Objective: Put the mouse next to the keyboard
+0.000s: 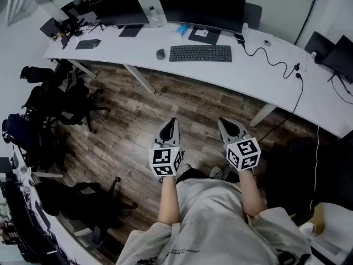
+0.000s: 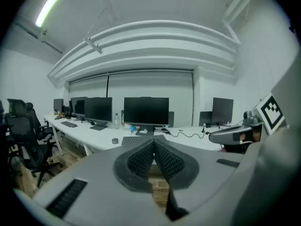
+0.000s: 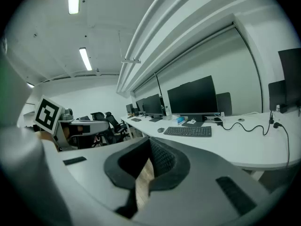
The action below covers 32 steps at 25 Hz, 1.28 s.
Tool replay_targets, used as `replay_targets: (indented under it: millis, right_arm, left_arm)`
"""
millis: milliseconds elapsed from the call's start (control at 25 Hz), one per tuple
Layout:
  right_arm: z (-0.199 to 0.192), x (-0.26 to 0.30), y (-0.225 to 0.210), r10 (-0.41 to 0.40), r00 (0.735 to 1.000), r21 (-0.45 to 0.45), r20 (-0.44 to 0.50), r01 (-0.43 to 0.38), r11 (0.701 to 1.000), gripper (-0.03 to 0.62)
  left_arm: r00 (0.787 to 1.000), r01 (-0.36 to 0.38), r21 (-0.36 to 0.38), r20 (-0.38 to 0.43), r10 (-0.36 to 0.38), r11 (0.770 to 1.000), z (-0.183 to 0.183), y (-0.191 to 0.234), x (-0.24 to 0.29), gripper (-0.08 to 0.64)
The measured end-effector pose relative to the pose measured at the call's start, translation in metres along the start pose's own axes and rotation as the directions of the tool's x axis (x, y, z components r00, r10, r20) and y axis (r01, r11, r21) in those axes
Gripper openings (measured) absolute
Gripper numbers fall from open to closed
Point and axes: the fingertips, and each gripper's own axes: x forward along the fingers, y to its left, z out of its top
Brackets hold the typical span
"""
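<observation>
A dark mouse (image 1: pixel 160 53) lies on the white desk (image 1: pixel 253 70), a short gap left of the black keyboard (image 1: pixel 200 53). Both also show far off in the left gripper view, mouse (image 2: pixel 114 141) and keyboard (image 2: pixel 141 138), and in the right gripper view, mouse (image 3: pixel 161 130) and keyboard (image 3: pixel 188 131). My left gripper (image 1: pixel 172 121) and right gripper (image 1: pixel 223 122) hang side by side over the wooden floor, well short of the desk. Both point toward it. Each has its jaws shut with nothing between them, as the left gripper (image 2: pixel 154 147) and right gripper (image 3: pixel 149 148) show up close.
Two black monitors (image 1: pixel 201 5) stand at the back of the desk, with a bottle (image 1: pixel 153 14) between them and a second keyboard (image 1: pixel 87 43) at far left. A black cable (image 1: pixel 276 64) runs across the desk's right part. Office chairs (image 1: pixel 55 106) crowd the floor on the left.
</observation>
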Motion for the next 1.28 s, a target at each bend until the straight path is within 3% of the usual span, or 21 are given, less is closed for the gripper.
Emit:
replay_targets:
  millis: [600,720,880,1040,1280]
  right_arm:
    - [-0.013,-0.002,0.008,0.003,1.000,0.012,0.028,-0.003,1.000,0.009]
    - [-0.015,0.001,0.011,0.020,0.999,0.017,0.025,-0.021,1.000,0.065]
    - [-0.021,0.001,0.012,0.052,0.998,0.028,0.026,-0.053,0.998,0.135]
    - [-0.018,0.006,0.007,0.060,0.997,0.070,0.048,-0.063,0.996,0.151]
    - [-0.011,0.035,0.008,0.067,0.997,0.072,0.038,-0.070,0.995,0.228]
  left_arm:
    - [0.999,-0.042,-0.005,-0.031,0.042,0.999,-0.018,0.013,-0.019,0.028]
    - [0.999,-0.033,-0.020,-0.033,0.033,0.999,-0.018,0.015,-0.020,0.039]
    - [0.999,-0.042,-0.053,-0.029,0.040,0.998,-0.024,0.018,-0.025,0.150]
    - [0.999,-0.045,-0.069,-0.025,0.043,0.997,-0.019,0.025,-0.023,0.171]
    - [0.999,-0.036,-0.090,0.004,0.036,0.995,0.000,0.049,-0.002,0.183]
